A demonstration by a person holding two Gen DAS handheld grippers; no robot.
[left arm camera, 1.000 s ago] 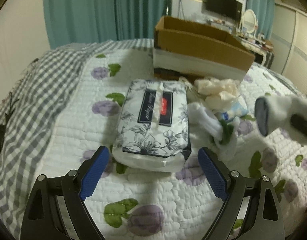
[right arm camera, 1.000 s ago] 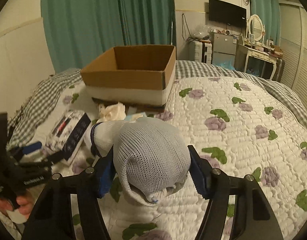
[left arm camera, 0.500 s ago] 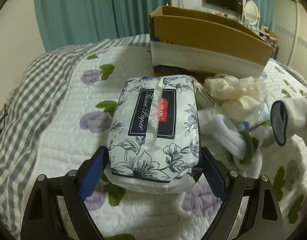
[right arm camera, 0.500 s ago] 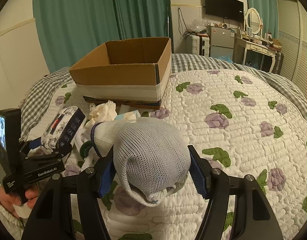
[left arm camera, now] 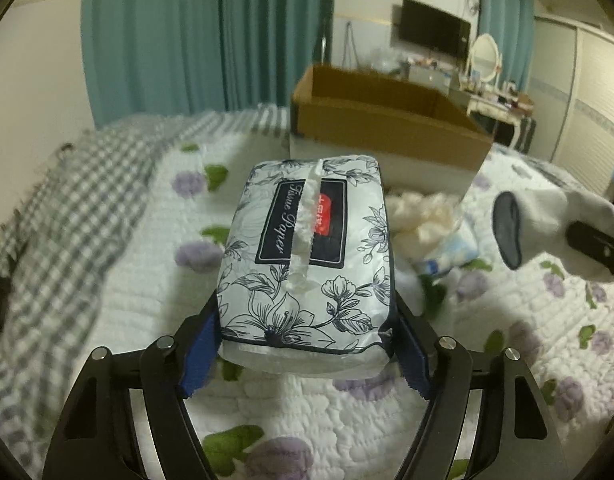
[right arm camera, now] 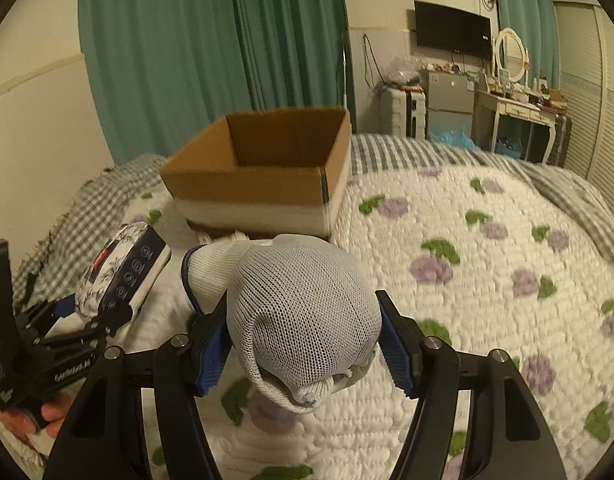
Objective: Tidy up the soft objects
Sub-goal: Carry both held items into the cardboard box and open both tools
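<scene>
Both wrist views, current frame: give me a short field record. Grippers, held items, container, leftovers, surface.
left gripper: shut on floral-print plastic tissue paper pack, lifted off the quilt
right gripper: shut on rolled white mesh-knit socks
container: open brown cardboard box behind both, no contents visible
leftovers: cream crumpled cloth lying before the box
surface: white quilted bedspread with purple flowers

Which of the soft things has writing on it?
The tissue pack in the left gripper: its dark label reads "Tissue Paper". The sock in the right gripper is plain white mesh.
</scene>
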